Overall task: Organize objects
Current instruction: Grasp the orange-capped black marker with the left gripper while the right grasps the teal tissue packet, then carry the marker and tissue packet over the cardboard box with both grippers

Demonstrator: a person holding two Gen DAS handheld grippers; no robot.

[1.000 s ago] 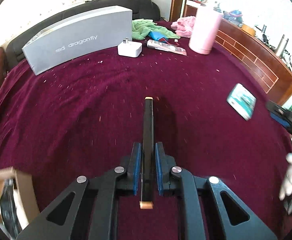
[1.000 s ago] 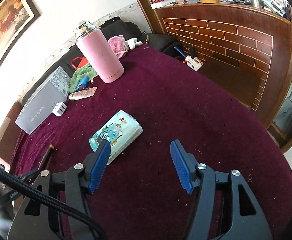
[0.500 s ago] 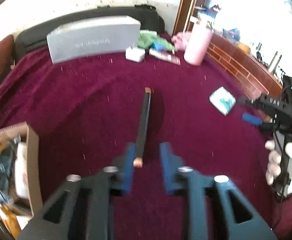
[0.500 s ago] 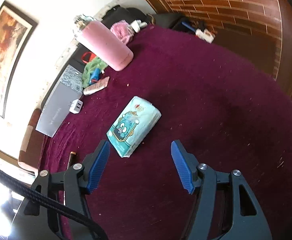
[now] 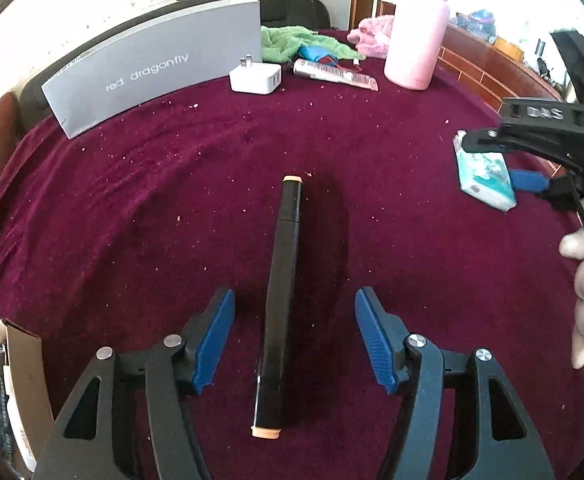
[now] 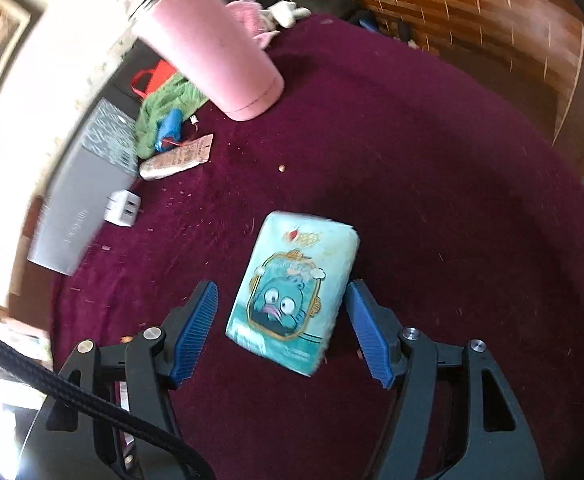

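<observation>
Lying between the left gripper [image 5: 295,336] fingers: black marker [image 5: 281,296].

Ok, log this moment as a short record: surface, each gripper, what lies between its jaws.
surface: maroon cloth
left gripper: open, jaws just opening
between left jaws: black marker, lying on cloth, pads clear of it
right gripper: open
between right jaws: tissue pack, not gripped
nearby: pink bottle, grey box, white charger

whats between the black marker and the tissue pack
Only bare maroon cloth with crumbs, in the left wrist view, between the black marker and the tissue pack.
</observation>
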